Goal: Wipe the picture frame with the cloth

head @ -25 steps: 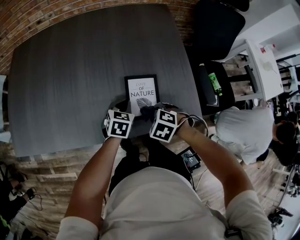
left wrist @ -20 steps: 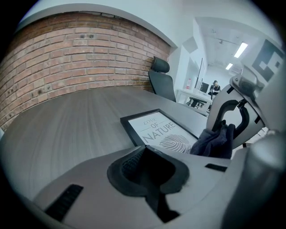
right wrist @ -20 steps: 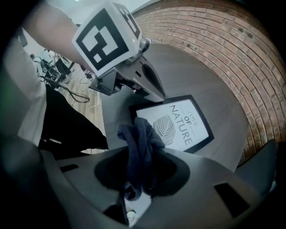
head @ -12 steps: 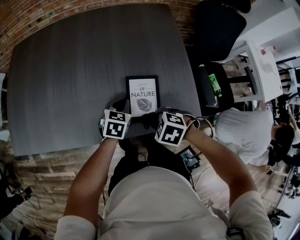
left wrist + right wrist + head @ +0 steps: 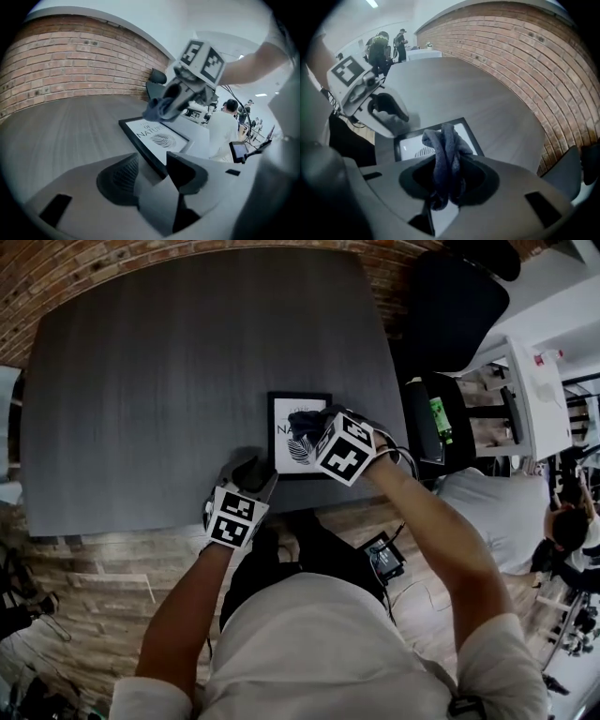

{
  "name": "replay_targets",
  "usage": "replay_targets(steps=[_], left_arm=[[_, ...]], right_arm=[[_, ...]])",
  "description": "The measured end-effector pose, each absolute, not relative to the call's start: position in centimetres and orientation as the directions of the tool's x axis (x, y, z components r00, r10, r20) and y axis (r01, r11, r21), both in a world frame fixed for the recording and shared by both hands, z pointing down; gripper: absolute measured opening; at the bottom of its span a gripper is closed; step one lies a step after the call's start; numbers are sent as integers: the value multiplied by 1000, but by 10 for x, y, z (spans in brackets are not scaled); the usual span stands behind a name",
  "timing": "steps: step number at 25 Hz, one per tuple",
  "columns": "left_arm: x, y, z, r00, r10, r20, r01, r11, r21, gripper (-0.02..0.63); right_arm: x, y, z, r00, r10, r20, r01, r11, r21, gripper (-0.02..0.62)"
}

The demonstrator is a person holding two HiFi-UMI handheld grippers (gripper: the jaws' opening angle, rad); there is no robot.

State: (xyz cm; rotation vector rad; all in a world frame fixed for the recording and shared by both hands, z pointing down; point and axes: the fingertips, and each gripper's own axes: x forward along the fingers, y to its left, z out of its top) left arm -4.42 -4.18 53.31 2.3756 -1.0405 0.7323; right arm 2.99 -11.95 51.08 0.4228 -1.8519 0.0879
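Observation:
The black picture frame (image 5: 298, 435) with a white leaf print lies flat on the dark grey table (image 5: 169, 381) near its front edge. My right gripper (image 5: 314, 427) is over the frame's print and shut on a bunched dark blue cloth (image 5: 445, 154); the frame (image 5: 412, 143) shows under the cloth. My left gripper (image 5: 154, 171) sits just short of the frame's near left corner. Its jaws have just been opening and stand open with nothing between them. Past them I see the frame (image 5: 157, 136) and the cloth (image 5: 157, 108) hanging above it.
A brick wall (image 5: 70, 61) runs along the table's far side. A black office chair (image 5: 450, 306) and a white shelf unit (image 5: 525, 381) stand to the right, with a seated person (image 5: 487, 507) there. The table's front edge is close behind my left gripper.
My left gripper's jaws have opened and it has drawn back from the frame's near left corner. The right gripper has moved forward over the frame with the cloth.

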Motion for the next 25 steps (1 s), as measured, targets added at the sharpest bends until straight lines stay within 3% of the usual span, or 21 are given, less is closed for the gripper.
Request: replay_targets(steps=[6, 18, 25], left_arm=[[-32, -16, 556, 564, -430, 705, -687, -717, 113, 247], [-37, -18, 566, 524, -445, 726, -698, -713, 67, 206], [-39, -18, 566, 522, -449, 725, -697, -714, 60, 206]], right_arm=[[-2, -162, 513, -241, -302, 922, -318, 922, 219, 114], [-37, -196, 539, -144, -327, 934, -248, 926, 286, 114], [-38, -179, 543, -157, -298, 942, -249, 934, 255, 112]])
